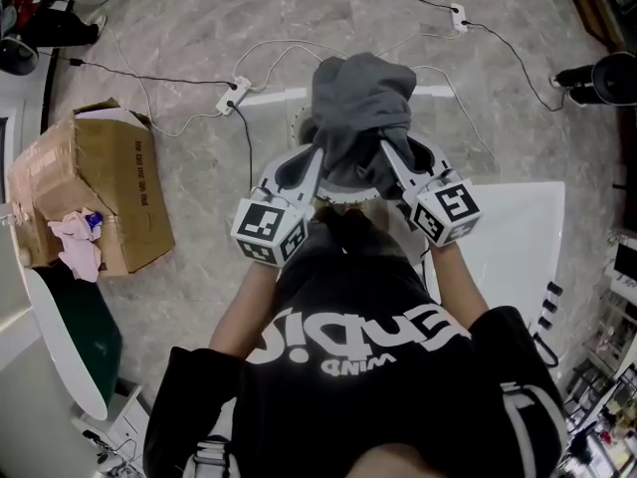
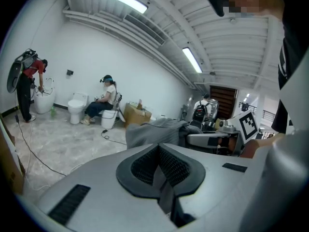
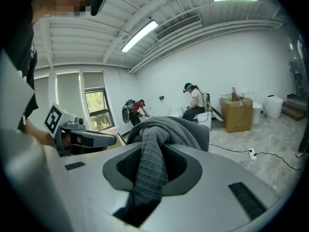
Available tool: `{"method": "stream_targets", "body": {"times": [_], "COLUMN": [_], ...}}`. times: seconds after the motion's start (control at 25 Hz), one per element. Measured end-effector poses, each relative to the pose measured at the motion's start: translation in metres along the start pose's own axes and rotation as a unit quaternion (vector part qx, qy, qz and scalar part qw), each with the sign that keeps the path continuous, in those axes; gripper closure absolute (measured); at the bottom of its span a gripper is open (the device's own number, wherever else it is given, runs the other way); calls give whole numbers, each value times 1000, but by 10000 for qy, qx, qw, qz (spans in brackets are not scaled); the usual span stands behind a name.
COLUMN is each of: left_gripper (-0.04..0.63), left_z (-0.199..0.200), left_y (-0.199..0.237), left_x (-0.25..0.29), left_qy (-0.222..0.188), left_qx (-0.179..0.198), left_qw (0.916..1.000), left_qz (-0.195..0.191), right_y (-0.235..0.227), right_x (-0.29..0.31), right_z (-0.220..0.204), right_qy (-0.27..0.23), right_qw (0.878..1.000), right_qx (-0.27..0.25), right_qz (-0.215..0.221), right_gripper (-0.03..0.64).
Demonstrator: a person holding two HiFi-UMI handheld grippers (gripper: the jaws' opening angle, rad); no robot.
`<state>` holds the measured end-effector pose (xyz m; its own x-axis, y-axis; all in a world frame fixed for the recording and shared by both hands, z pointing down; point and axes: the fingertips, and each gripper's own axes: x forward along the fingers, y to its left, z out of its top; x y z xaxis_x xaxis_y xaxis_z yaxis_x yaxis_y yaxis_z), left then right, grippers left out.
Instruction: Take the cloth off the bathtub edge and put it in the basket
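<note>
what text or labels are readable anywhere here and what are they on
"WIND": small white print on the black shirt, seen upside down; probable, not certain.
Large white letters beside it on the shirt: upside down and creased, unreadable.
On the left gripper and right gripper: black-and-white square markers only, no words.
On the cardboard box: no readable print.

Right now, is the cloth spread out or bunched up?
Bunched: the cloth is a gathered lump, pinched by the left gripper and right gripper.

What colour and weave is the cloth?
Dark grey cloth with a waffle weave; shows best in the right gripper view.
</note>
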<state>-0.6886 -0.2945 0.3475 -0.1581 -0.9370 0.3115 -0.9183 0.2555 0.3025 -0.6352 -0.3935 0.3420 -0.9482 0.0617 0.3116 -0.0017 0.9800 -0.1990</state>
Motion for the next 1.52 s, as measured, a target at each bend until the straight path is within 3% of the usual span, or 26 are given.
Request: {"method": "stream_targets", "body": {"times": [0.4,1.08,1.52], "left_gripper": [583,583,583], "left_z": [-33,-217,-272], "left_y": [16,103,118], "left_x": [24,97,106], "left_qy": [220,893,1089], "left_qx": [-209,-785,-970], "left_qw": [9995,9928,9892], "left_qz": [-70,120,139], "right_y": [-14,-37,-44], "right_x": [26,109,128], "right_z": [-54,-272,-335], "right_qy": [358,1246,1544], "right_qw": [9993,9915,9873], "right_qx": [117,200,218], "right_qz": [48,309,290], "right_gripper": [532,532,532]}}
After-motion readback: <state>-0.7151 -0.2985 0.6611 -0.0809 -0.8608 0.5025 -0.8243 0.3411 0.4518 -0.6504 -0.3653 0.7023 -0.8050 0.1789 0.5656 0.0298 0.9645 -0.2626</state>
